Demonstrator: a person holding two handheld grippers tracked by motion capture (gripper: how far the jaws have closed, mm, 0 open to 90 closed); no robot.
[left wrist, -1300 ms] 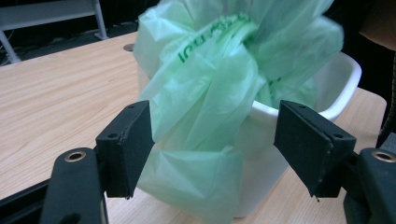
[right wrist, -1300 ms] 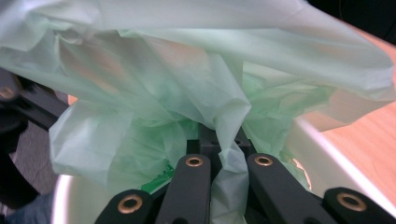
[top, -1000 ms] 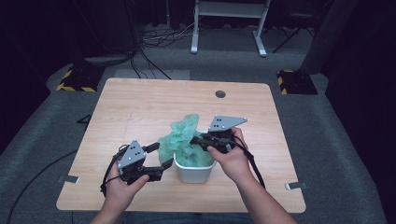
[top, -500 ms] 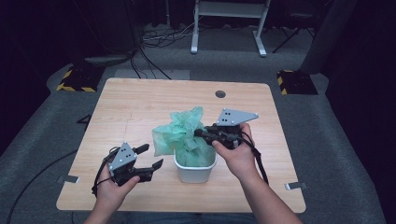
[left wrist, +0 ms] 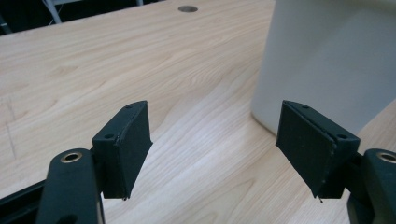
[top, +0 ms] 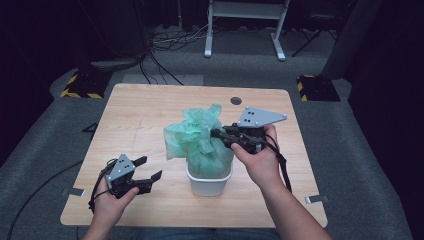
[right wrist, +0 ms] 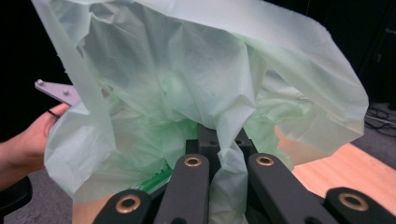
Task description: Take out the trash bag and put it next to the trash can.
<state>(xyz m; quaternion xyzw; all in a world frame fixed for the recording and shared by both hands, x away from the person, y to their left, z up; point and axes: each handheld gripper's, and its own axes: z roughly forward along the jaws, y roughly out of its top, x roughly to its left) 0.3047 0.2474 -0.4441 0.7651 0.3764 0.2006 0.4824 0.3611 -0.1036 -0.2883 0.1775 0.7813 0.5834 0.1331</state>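
The right gripper (top: 218, 134) has its fingers clamped on a fold of the green bag (top: 197, 137), which rises crumpled (thin, half transparent) from the white bin (top: 209, 184) on the table (top: 150, 110). The left gripper (top: 148, 169) stays beside, fingers apart, holding nothing.

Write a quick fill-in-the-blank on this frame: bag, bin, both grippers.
1. The right gripper is shut on the thin ____ bag.
2. The bag's lower part sits inside a white ____ on the wooden table.
3. The left gripper has its jaws ____ with nothing between them.
4. In the high view, the left gripper sits to the ____ of the bin.

Missing words: green; bin; open; left
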